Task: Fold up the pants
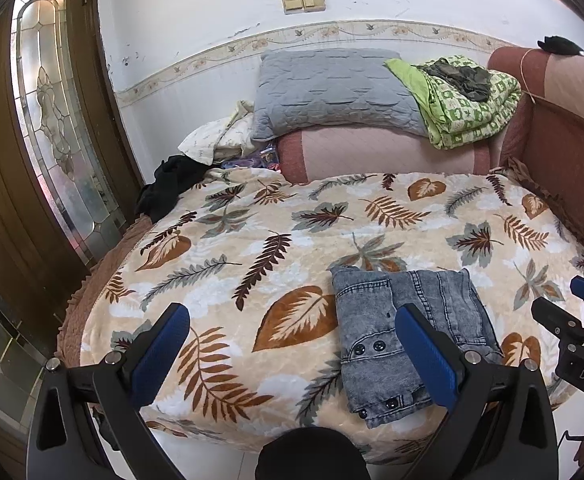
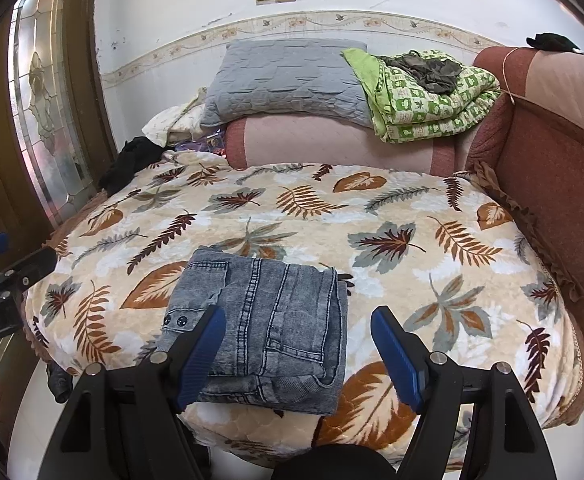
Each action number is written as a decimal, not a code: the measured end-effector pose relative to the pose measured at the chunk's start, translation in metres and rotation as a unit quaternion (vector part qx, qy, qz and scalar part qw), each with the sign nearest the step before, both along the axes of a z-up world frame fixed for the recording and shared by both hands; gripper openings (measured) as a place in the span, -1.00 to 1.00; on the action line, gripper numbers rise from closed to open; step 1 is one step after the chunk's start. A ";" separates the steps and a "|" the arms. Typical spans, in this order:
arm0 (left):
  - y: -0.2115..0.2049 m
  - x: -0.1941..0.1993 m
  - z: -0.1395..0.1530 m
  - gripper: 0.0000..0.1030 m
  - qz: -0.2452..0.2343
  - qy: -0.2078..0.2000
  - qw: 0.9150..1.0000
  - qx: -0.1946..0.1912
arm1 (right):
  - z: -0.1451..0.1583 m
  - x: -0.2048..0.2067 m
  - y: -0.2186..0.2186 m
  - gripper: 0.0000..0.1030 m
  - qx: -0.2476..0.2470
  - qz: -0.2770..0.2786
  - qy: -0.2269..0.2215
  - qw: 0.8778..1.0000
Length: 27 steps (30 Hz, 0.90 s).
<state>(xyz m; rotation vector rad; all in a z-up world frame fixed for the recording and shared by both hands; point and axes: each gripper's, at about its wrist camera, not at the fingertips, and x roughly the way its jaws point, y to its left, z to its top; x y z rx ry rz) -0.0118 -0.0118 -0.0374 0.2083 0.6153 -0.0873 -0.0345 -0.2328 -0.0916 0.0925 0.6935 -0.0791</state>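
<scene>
A bed covered by a cream blanket printed with brown and grey leaves fills a small room with a white wall and a patterned border strip.

The left gripper hangs over the near edge of the bed with its blue-padded fingers spread wide apart and nothing between them. The right gripper is likewise spread wide, holding nothing; its left pad stands in front of the near left part of the pants, though whether it touches the cloth cannot be told.

The pants, grey-blue washed denim, lie folded into a compact rectangle on the blanket near the front edge of the bed, with two dark snap buttons showing at the left side. In the left wrist view the right gripper's black body shows at the right edge, just beside the denim bundle.

Further back, a grey quilted pillow rests on a pink bolster, with a folded green patterned quilt beside it. A dark garment sits at the far left corner of the bed. A wooden door with a leaded glass panel stands on the left, and a reddish padded headboard runs along the right.
</scene>
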 end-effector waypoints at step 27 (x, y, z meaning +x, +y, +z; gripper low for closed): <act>0.005 0.006 -0.006 0.99 -0.010 -0.002 1.000 -0.016 | -0.009 0.011 0.017 0.52 -0.034 0.015 0.004 0.999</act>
